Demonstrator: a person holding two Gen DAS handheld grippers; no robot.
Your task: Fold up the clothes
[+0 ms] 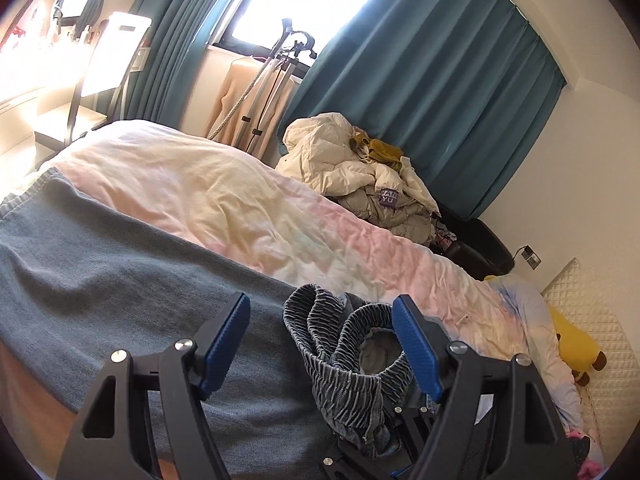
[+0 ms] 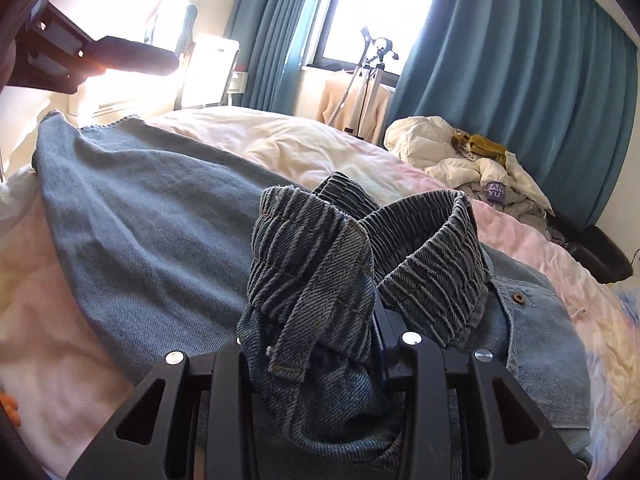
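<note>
the right gripper [image 2: 316, 320] is clamped on the bunched elastic waistband [image 2: 360, 240] of a pair of jeans [image 2: 152, 216], the gathered denim piled up between its jaws and blocking most of what lies straight ahead. the left gripper [image 1: 320, 336] stands open just beside it, its blue pads [image 1: 418, 350] apart, with the same waistband [image 1: 344, 344] sitting between them, against the right-hand pad and clear of the other. the legs of the jeans spread flat away to the left across the bed [image 1: 224, 200]. beyond the tools, a heap of pale jackets [image 1: 360, 168] lies by the teal curtains [image 1: 432, 92], with a garment steamer [image 1: 280, 80] at the window and a yellow plush toy [image 1: 576, 344] off to the right.
</note>
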